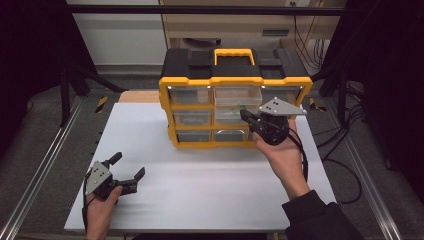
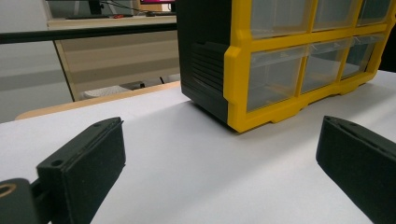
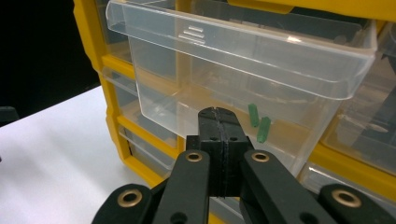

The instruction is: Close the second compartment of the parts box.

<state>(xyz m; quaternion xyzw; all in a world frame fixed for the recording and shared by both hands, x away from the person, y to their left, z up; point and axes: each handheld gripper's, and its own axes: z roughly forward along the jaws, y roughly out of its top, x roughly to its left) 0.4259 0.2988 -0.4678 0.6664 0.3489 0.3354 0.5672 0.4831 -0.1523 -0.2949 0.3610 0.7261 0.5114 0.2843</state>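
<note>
Leftmost, the left claw rests low on the white worktop, held by the person's left hand at the near left corner. Its jaws are spread wide and released, nothing between them, and they point toward the organizer. In the left gripper view the two black pads stand far apart over bare white surface, with the yellow and black drawer organizer ahead and to the right, well apart from them.

Toward the middle, the drawer organizer stands upright at the far side of the worktop, its yellow carry handle on top and its front a grid of clear drawers in a yellow frame.

Further right, the right claw, held in the person's right hand, is up against the front of the organizer at the middle row. Its jaws are clenched together, flat against each other with nothing visibly between them. In the right gripper view the closed tips sit right at the front wall of a clear drawer that is pulled partway out; whether they touch it I cannot tell. Two small green pieces lie inside that drawer, just right of the tips.
</note>
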